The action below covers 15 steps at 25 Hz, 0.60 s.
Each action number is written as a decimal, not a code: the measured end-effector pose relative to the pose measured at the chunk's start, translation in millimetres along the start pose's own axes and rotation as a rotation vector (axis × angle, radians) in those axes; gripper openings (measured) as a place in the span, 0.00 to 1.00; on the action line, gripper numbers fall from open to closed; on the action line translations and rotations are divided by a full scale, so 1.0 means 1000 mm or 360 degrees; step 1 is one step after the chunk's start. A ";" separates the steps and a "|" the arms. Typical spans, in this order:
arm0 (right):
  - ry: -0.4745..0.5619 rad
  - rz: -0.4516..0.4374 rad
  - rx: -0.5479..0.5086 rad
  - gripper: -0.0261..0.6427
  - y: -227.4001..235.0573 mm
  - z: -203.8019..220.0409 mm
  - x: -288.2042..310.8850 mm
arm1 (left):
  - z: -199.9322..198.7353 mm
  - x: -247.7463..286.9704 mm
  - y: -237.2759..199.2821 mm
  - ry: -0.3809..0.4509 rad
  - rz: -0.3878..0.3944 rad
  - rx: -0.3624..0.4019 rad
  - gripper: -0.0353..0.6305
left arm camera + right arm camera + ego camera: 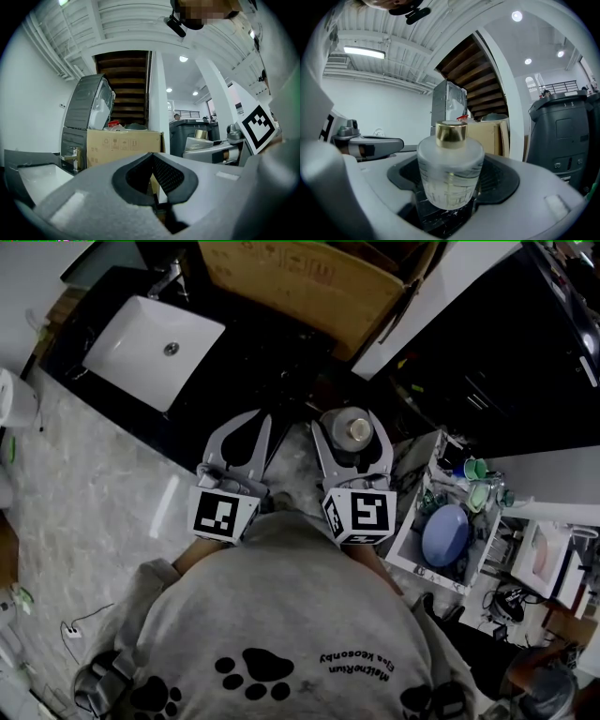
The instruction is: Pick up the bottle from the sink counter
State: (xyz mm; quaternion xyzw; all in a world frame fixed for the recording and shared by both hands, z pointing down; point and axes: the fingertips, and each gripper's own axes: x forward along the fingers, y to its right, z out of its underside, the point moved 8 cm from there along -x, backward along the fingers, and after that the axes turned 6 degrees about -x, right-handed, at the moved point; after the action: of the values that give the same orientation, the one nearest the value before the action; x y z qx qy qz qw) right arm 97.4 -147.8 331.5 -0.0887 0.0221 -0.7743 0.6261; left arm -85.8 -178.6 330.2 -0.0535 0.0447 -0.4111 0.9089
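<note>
Jaws of the right gripper point(351, 423) close on the sides of a frosted bottle point(450, 173) with a gold cap point(451, 133). The bottle is upright, and black marbled worktop point(272, 362) shows just under its base. Just left of the bottle, the left gripper point(263, 418) has its jaws tip to tip, empty. Beyond the bottle stands a cardboard box point(300, 282); far left of the bottle lies a white sink point(150, 348).
</note>
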 end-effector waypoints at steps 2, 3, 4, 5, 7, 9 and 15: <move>-0.0004 -0.0005 -0.0001 0.54 0.001 0.001 0.001 | 0.000 0.000 0.001 -0.0001 0.0003 0.0011 0.06; -0.0003 -0.0006 -0.0004 0.54 0.001 0.001 0.002 | 0.000 0.001 0.001 -0.0003 0.0009 0.0019 0.06; 0.0000 -0.0007 -0.0009 0.54 0.001 0.001 0.003 | 0.001 0.002 0.002 -0.0006 0.0014 0.0023 0.06; 0.0002 -0.0010 -0.0016 0.54 0.001 0.000 0.003 | 0.001 0.002 0.003 -0.0009 0.0017 0.0023 0.06; 0.0006 -0.0022 -0.0038 0.54 0.000 -0.001 0.004 | 0.003 0.003 0.003 -0.0022 0.0017 0.0012 0.06; 0.0011 -0.0033 -0.0056 0.54 -0.001 -0.001 0.003 | 0.004 0.002 0.004 -0.0025 0.0016 0.0010 0.06; 0.0006 -0.0083 -0.0034 0.54 -0.004 0.002 0.002 | 0.003 0.001 0.007 -0.0021 0.0013 0.0025 0.06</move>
State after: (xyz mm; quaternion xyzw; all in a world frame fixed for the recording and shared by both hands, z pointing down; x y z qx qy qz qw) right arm 93.0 -148.7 333.9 -0.0947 0.0292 -0.7903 0.6046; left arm -79.8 -174.2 332.2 -0.0491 0.0356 -0.4073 0.9113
